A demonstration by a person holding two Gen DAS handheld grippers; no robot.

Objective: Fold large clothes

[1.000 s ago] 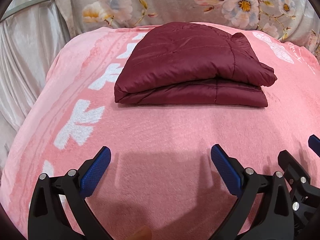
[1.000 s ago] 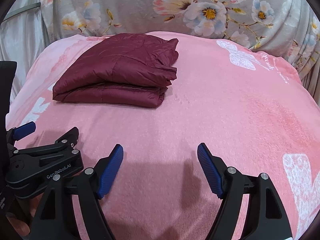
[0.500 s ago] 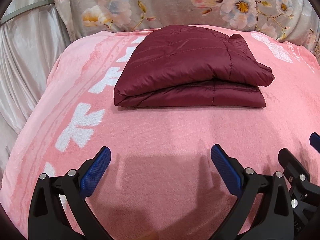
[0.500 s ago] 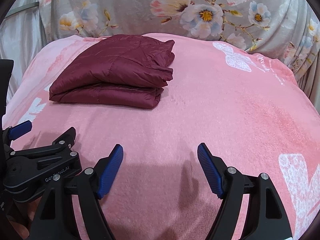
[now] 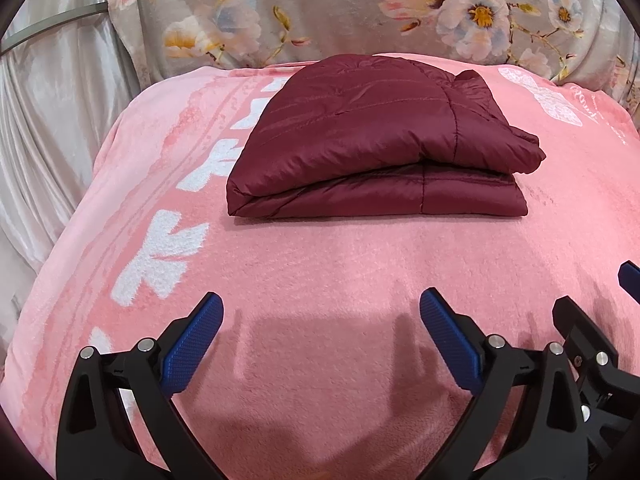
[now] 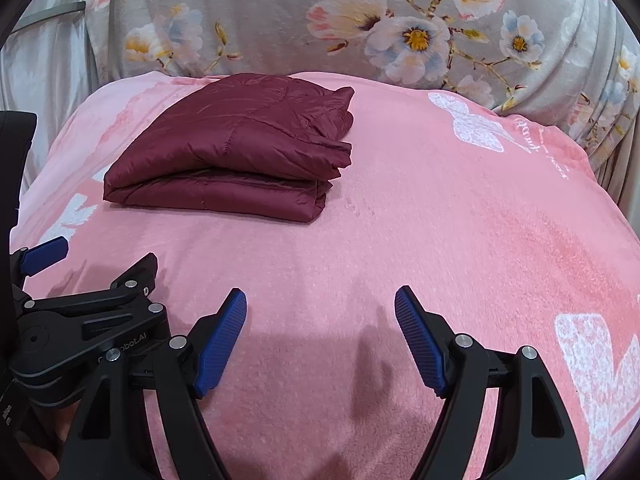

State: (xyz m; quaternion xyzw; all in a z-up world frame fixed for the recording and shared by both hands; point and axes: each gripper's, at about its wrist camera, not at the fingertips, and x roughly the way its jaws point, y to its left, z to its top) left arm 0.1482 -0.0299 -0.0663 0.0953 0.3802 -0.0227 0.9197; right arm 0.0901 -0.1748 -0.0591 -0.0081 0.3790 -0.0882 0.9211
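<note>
Pink fleece blanket [image 5: 320, 264] with white motifs covers the work surface; grey floral fabric [image 5: 360, 12] hangs behind, pale satin drape [image 5: 52, 112] at left.

Left wrist view: maroon quilted jacket [image 5: 380, 140], folded into a compact stack, lying on the blanket's far half, just short of the floral fabric. Left gripper [image 5: 320, 320] in the foreground over bare blanket, well apart from the jacket; blue-padded fingers [image 5: 192, 344] spread wide, nothing between them. Part of the other tool shows at the lower right edge.

Right wrist view: same jacket, upper left of centre. Right gripper [image 6: 320, 320] likewise above bare blanket, fingers [image 6: 420, 340] wide apart and empty, clear of the jacket. Left gripper's body beside it at lower left.
</note>
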